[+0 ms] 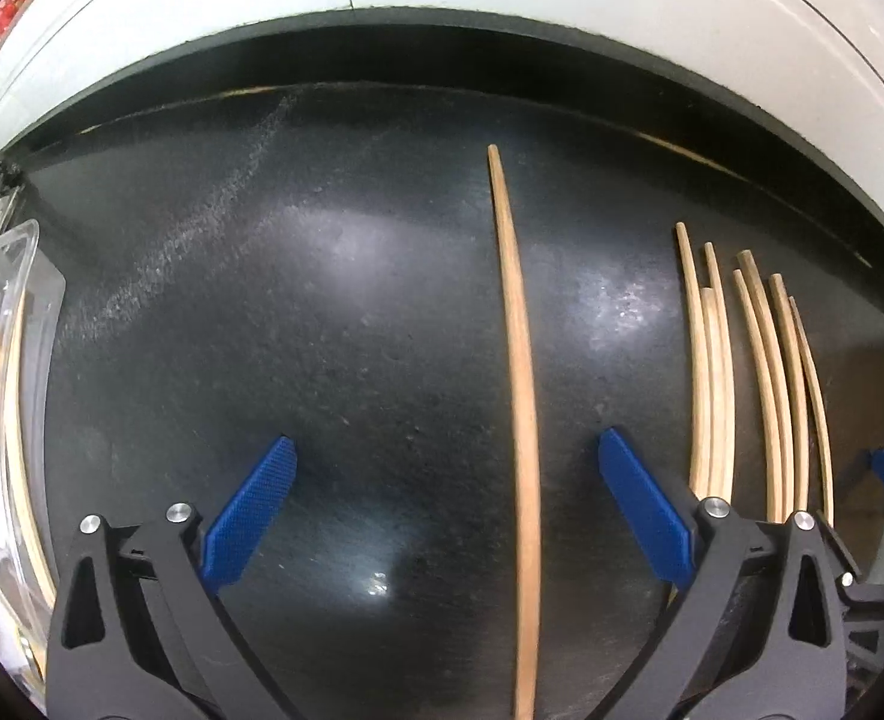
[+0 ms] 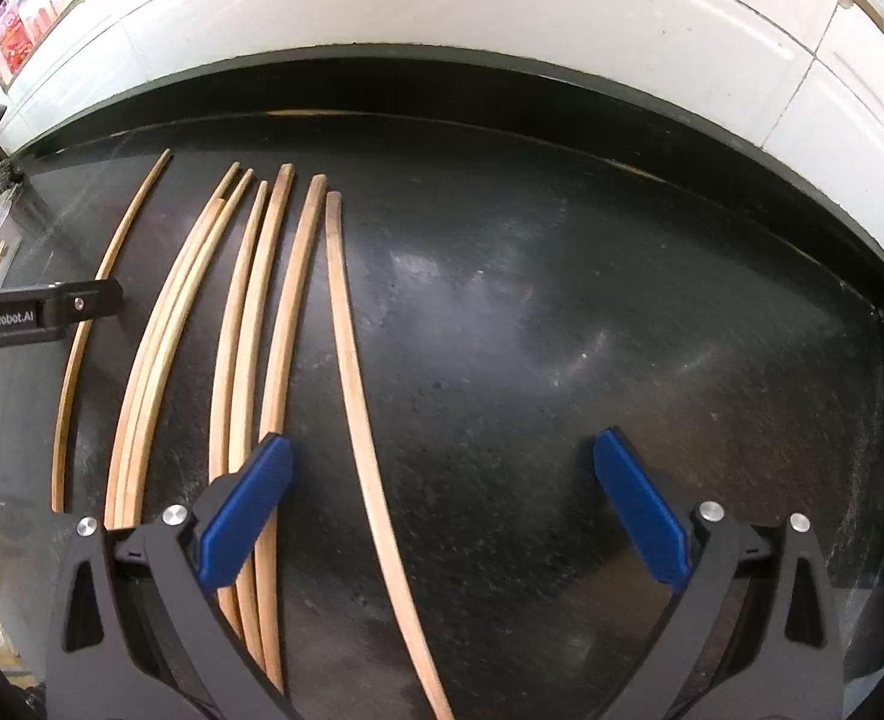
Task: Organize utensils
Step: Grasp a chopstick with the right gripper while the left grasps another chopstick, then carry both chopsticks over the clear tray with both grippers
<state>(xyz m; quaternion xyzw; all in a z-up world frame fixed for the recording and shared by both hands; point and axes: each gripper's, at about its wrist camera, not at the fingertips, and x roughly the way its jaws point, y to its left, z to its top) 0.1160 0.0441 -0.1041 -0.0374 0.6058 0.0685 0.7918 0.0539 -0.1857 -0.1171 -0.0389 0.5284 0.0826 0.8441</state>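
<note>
Left hand-held gripper (image 1: 442,510) wide, straddling 1 lone chopstick (image 1: 517,360) mid-bench; centre, lower, then pinch. Right hand-held gripper (image 2: 442,510) wide, empty.

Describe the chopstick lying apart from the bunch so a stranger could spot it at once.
Start at the black countertop, then find the bunch of wooden chopsticks. The lone chopstick lies by itself left of the bunch, between the open left gripper's fingers, touching none of the others.

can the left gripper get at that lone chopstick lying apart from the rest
Probably yes. The left gripper is open with the lone chopstick lying lengthwise between its fingers on the bare black countertop; the other chopsticks lie off to its right.
</note>
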